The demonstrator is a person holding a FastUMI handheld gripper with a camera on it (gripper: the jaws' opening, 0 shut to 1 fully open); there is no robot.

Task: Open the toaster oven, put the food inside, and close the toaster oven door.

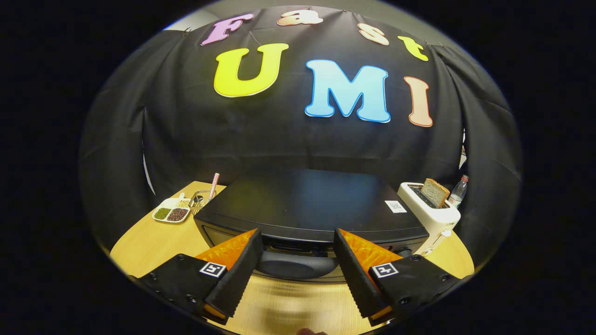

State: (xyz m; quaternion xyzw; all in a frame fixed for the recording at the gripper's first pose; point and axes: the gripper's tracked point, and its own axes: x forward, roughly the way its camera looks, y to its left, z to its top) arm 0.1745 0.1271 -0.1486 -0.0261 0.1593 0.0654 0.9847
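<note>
Pale wooden round table (139, 244) carries everything in the booth. Largest on it is a black, flat-topped toaster oven (307, 204), set at the middle with its door shut and its dark curved handle (298, 266) facing the gripper. The gripper (298, 244), with two black fingers (242, 267) backed in orange, is spread wide, empty, its tips close to the oven's front on either side of the handle; nothing lies between them. Right of the oven, just beside it, stands a white pop-up toaster (433, 211) with a brown bread slice (435, 191) upright in its slot, and a clear plastic bottle (458, 190) behind it. Left of the oven sit a white divided dish of beans and seeds (171, 211), a small glass container (201, 199) and a red-checked straw (214, 185).
</note>
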